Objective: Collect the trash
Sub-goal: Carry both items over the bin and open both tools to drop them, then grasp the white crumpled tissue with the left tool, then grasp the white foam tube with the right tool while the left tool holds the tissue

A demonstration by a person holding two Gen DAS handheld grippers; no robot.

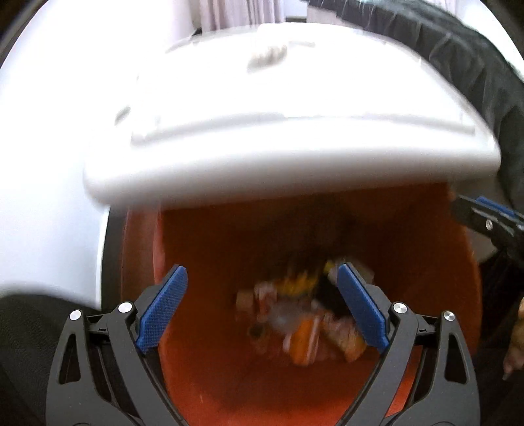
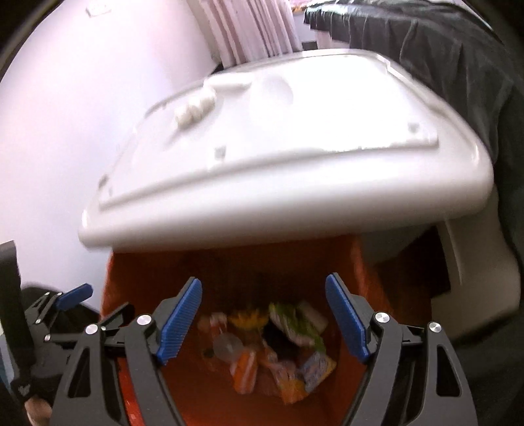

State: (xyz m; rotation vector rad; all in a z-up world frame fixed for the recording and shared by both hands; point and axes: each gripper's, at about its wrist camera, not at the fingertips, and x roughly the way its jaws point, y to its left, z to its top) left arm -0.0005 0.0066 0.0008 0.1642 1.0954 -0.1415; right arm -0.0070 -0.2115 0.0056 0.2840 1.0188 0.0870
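Observation:
A trash bin with an orange inner bucket stands open below me, its white lid raised over the far side. Several crumpled wrappers and packets lie at the bottom. My left gripper hangs open and empty over the bucket's mouth. My right gripper is also open and empty above the same bucket, with the trash pile seen between its blue pads. The right gripper shows at the right edge of the left wrist view. The left gripper shows at the left edge of the right wrist view.
A white wall stands left of the bin. Pale curtains hang behind it. Dark fabric lies to the right behind the lid. A white bin body shows at the right.

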